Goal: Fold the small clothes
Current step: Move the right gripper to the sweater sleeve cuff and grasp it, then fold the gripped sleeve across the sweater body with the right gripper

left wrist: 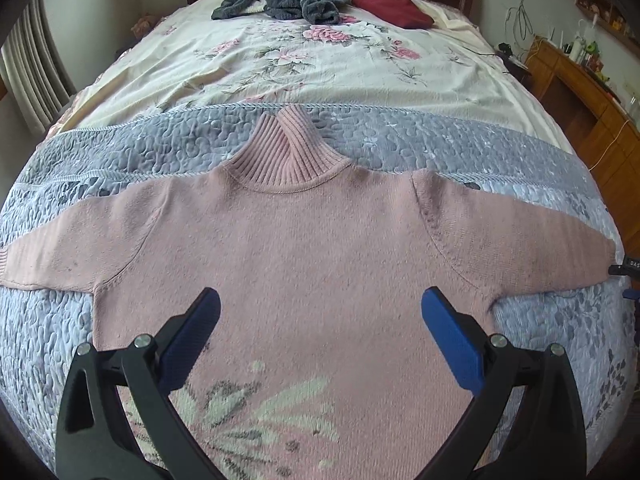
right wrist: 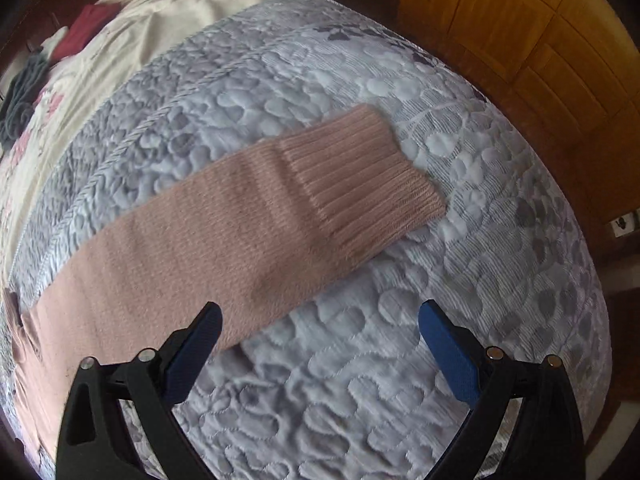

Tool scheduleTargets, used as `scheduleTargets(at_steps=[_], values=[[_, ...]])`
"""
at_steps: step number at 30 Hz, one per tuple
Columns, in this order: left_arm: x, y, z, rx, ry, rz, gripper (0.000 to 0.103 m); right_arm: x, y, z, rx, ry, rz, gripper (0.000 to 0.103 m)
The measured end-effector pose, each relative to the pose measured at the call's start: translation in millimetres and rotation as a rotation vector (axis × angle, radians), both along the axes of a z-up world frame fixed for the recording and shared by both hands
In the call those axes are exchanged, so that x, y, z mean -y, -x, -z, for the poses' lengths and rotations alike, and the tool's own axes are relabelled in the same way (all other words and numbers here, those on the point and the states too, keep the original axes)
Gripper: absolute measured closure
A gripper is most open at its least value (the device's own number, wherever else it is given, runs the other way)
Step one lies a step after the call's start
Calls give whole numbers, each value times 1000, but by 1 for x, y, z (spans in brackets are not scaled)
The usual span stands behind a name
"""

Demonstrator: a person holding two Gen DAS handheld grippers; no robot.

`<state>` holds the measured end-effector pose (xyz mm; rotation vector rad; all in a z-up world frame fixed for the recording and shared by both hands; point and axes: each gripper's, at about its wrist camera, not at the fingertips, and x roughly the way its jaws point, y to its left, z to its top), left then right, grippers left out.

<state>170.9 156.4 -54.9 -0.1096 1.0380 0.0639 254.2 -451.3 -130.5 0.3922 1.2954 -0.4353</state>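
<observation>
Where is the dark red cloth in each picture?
Left wrist view: the folded dark red cloth lies at the top, right of centre, at the far end of the bed, beside the crumpled grey fluffy garment.
Right wrist view: the dark red cloth sits at the upper left edge, small and blurred.
Shared landmark: the pink knitted turtleneck sweater on the grey quilted bedspread.

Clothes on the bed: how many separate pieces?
3, maybe more hidden: pink sweater spread flat on the blue quilt; grey garment heaped near the headboard; dark red garment beside it.
</observation>
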Motion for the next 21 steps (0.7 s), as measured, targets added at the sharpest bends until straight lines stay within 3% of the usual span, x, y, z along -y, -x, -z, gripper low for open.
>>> scheduleTargets(at_steps=[5,8,10,11,13,21], values=[[9,-10,11,-5,-35,13,3,20,-11,21,16,-84,30,11],[6,-11,17,-16,-47,10,3,24,-12,21,56,-88,38,24],[1,-10,19,-19,-53,3,3,28,-15,20,81,-108,33,47],[-1,-9,21,-21,-57,0,3,32,-20,21,92,-117,31,54],[-6,-9,22,-26,-60,-3,3,31,-25,18,125,-159,8,93],[-30,-1,22,-29,-62,-18,3,-6,-9,-20,215,-153,-69,97]])
